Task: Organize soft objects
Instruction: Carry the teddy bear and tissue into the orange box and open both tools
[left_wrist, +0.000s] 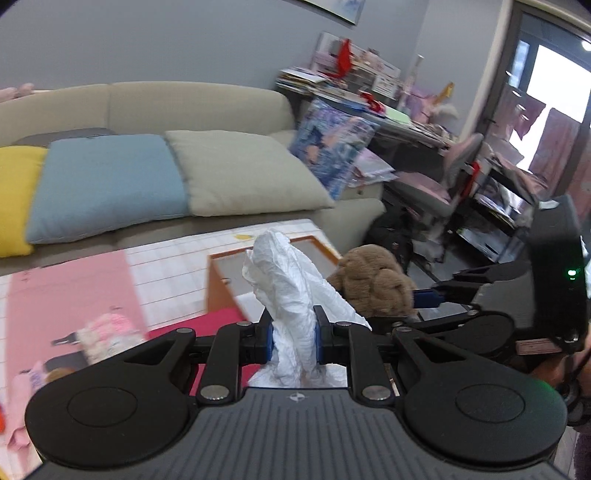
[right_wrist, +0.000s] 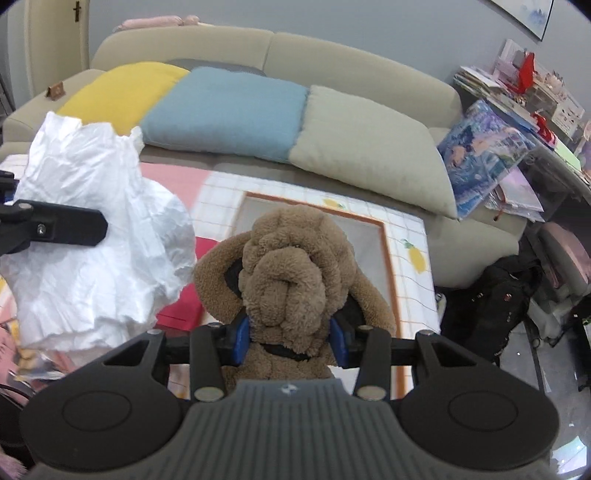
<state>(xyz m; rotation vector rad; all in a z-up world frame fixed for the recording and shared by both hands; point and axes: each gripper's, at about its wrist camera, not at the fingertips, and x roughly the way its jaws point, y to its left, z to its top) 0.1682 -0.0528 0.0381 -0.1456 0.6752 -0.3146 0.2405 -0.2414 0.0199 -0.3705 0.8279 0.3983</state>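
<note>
Left gripper (left_wrist: 294, 341) clamped on white crumpled cloth (left_wrist: 291, 280); right gripper (right_wrist: 291, 341) clamped on brown plush toy (right_wrist: 291, 273). Both held above box (right_wrist: 384, 236), not yet in. Pink items on mat (left_wrist: 74, 288) left to sort, est.

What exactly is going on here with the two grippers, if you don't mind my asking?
A person is tidying soft things with a hand-held gripper in each hand. The left hand-held gripper is clamped on a crumpled white plastic bag, and the right hand-held gripper is clamped on a brown plush toy. Both are held up in the air over an open orange-rimmed box on the play mat, in front of a beige sofa with cushions.
</note>
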